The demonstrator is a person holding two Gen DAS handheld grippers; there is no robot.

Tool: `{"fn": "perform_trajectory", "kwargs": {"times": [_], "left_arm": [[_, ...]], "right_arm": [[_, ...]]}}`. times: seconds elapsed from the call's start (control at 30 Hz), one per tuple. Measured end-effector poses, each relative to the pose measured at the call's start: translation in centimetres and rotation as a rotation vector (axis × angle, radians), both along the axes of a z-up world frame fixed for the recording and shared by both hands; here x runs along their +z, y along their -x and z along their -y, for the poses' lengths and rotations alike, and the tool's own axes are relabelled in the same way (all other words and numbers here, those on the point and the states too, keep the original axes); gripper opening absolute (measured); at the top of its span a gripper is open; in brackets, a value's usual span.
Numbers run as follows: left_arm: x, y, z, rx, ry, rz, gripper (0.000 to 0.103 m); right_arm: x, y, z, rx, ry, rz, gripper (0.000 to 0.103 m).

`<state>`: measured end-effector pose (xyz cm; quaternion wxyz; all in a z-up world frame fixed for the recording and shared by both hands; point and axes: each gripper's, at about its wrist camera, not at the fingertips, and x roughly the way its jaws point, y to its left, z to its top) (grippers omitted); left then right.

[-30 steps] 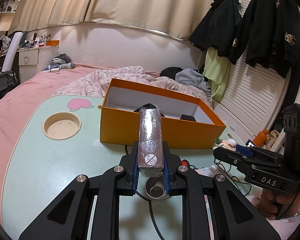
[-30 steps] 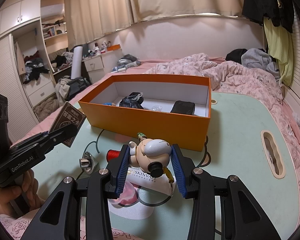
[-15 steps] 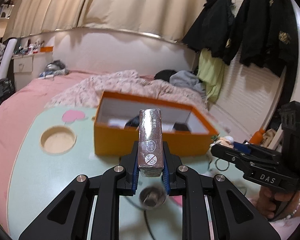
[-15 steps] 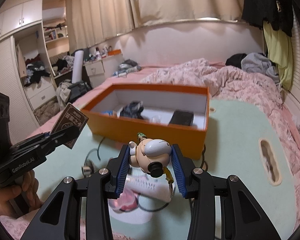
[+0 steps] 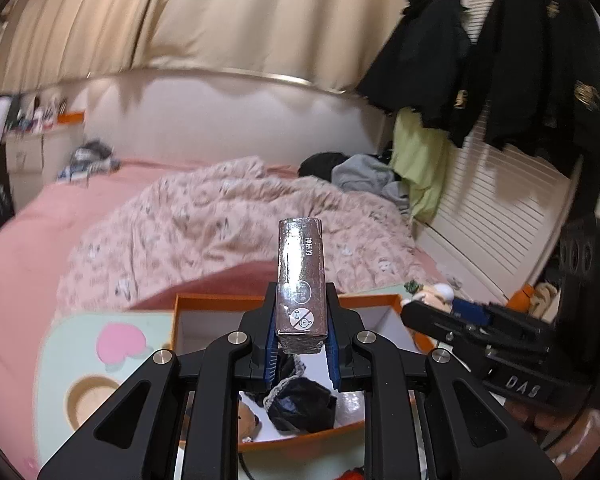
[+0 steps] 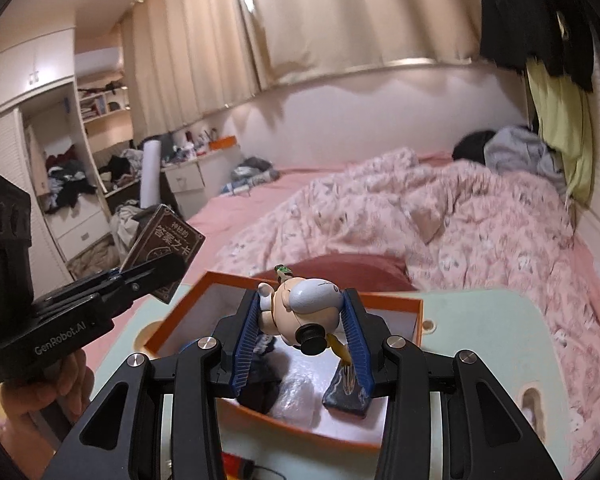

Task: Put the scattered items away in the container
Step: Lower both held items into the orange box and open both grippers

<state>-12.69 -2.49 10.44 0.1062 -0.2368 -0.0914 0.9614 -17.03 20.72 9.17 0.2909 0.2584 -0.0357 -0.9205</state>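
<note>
Where both grippers hung short of the box (image 5: 204,303) a second ago, each is now above its opening: left gripper (image 5: 300,354) clamping a card pack (image 5: 301,280), right gripper (image 6: 300,336) clamping a toy (image 6: 300,312), both seemingly ready to drop.

Left gripper (image 5: 301,344): matte black linkage arms, silver screws, ribbed blue pads. Right gripper (image 6: 300,336): same build. White "GenRobot.AI" lettering; bare-skinned hand (image 6: 46,390), possibly gripping beneath.

A pale green table (image 5: 60,364) is seen beside a pink bed (image 6: 480,220). An orange box (image 6: 380,304) is set on the table.
</note>
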Motion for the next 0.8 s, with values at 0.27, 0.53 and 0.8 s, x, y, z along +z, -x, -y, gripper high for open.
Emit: {"fn": "perform_trajectory", "kwargs": {"times": [0.27, 0.53, 0.8], "left_arm": [[-2.7, 1.1, -1.1, 0.012, 0.06, 0.079, 0.021], [-2.8, 0.0, 0.8, 0.045, -0.076, 0.055, 0.081], [-0.9, -3.1, 0.5, 0.004, -0.052, 0.036, 0.081]], "right_arm": [[-2.5, 1.7, 0.7, -0.017, -0.038, 0.073, 0.041], [-1.6, 0.8, 0.3, -0.049, -0.044, 0.002, 0.066], [-0.6, -1.1, -1.7, -0.032, 0.015, 0.017, 0.067]]}}
